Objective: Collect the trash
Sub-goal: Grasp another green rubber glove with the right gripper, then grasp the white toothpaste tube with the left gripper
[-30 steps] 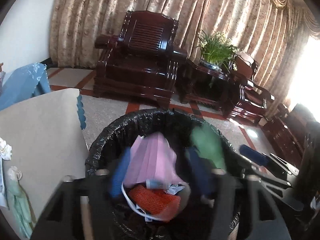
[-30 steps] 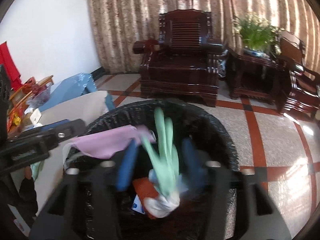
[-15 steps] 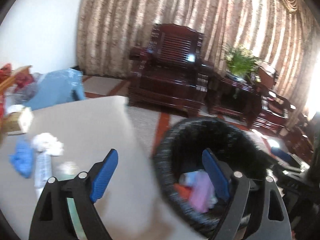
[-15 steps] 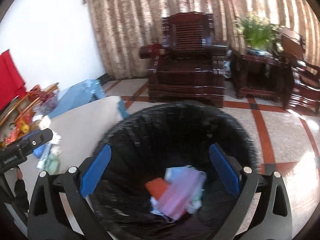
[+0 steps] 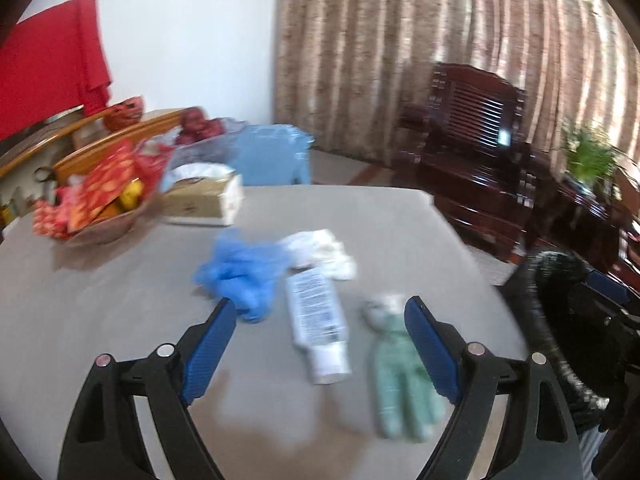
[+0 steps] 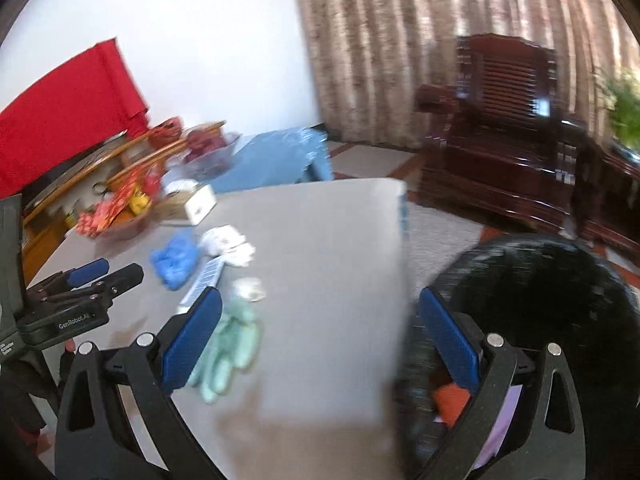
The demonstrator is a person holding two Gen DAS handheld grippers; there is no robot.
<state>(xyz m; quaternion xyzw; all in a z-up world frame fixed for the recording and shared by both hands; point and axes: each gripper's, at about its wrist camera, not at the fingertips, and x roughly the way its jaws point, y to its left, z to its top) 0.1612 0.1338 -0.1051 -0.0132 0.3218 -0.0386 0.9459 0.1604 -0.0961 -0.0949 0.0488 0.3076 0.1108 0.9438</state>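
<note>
Here the grey desk [image 5: 380, 220] is the landmark and the largest thing. Off its right edge stands the trash bin [image 6: 560, 280], lined with a black bag; something orange and something pale purple lie inside it, seen in the right wrist view. At the desk's far left corner sits a bowl of red-wrapped snacks [image 5: 100, 204], with a tissue box [image 5: 204, 200] just beside it.

Near the middle of the desk lies a crumpled blue glove [image 5: 244, 272], touching a wad of white paper [image 5: 320, 252] on its right. Toward the desk's near edge from these lies a white tube [image 5: 316, 316] with a printed label, cap pointing to the near edge. Just right of the tube lies a pale green glove [image 5: 400, 380], fingers toward the near edge, with a small whitish scrap [image 5: 384, 304] at its cuff.

The left claw [image 5: 316, 356] hangs over the desk's near part, jaws spread wide and holding nothing; the tube and green glove show between its fingers. The right claw [image 6: 320, 344] straddles the desk's right edge, likewise wide open and empty.
</note>
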